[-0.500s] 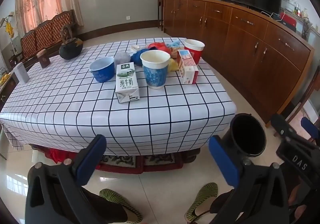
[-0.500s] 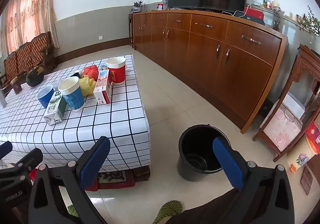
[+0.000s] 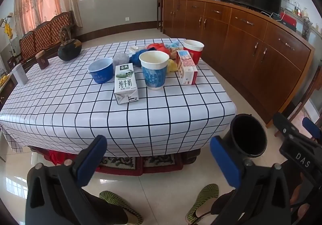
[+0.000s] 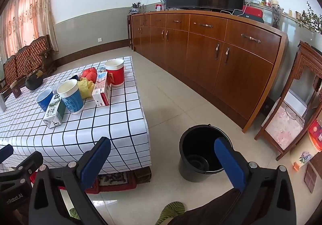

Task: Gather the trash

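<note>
Not started — both my grippers, left (image 3: 157,152) and right (image 4: 162,154), wide, empty. Trash — cups, cartons, wrappers (image 3: 153,68) — all at tabletop's far right corner. Bin (image 4: 203,152) on floor, nothing in it afaict.

Ahead of the left gripper (image 3: 156,153), the crumpled wrappers (image 3: 159,48) sit mostly hidden behind the blue paper cup (image 3: 154,71) and the red-and-white carton (image 3: 186,68) — their kinds cannot be told. The right gripper's (image 4: 162,155) right finger (image 4: 229,161) covers part of the black bucket (image 4: 198,152). Below both grippers, 2 green slippers (image 3: 203,200) are cut off by the frame's edge — the legs above them barely show.
</note>
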`<state>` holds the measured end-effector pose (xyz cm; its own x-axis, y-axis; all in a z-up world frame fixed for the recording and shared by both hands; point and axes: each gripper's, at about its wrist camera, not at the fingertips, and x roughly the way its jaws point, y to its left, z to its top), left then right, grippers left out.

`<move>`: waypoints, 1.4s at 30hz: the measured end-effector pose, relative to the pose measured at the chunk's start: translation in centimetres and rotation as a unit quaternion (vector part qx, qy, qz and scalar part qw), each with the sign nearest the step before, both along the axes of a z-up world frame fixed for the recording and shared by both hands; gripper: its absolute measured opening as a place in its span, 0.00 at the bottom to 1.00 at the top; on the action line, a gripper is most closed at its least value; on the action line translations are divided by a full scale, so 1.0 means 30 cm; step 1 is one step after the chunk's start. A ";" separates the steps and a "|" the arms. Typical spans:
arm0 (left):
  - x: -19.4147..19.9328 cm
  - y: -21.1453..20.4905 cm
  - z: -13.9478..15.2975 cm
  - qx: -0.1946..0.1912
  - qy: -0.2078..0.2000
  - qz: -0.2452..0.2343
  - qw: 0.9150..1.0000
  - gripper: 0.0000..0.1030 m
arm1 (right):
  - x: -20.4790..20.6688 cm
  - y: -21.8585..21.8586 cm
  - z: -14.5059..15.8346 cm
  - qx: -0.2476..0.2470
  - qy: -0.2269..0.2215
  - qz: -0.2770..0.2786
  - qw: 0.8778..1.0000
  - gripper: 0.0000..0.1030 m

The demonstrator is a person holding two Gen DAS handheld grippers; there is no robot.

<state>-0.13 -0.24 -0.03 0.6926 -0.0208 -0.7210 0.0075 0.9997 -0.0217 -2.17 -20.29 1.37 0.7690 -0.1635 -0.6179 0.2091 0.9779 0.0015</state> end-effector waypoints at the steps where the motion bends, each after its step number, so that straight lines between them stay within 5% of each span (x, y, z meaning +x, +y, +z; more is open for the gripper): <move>1: -0.001 0.002 0.000 0.000 0.000 0.000 1.000 1.00 | 0.005 0.006 -0.009 0.000 0.001 -0.001 1.000 1.00; 42: 0.005 0.021 -0.019 -0.008 0.005 0.006 1.000 1.00 | 0.003 0.023 -0.022 -0.002 0.000 -0.003 1.000 1.00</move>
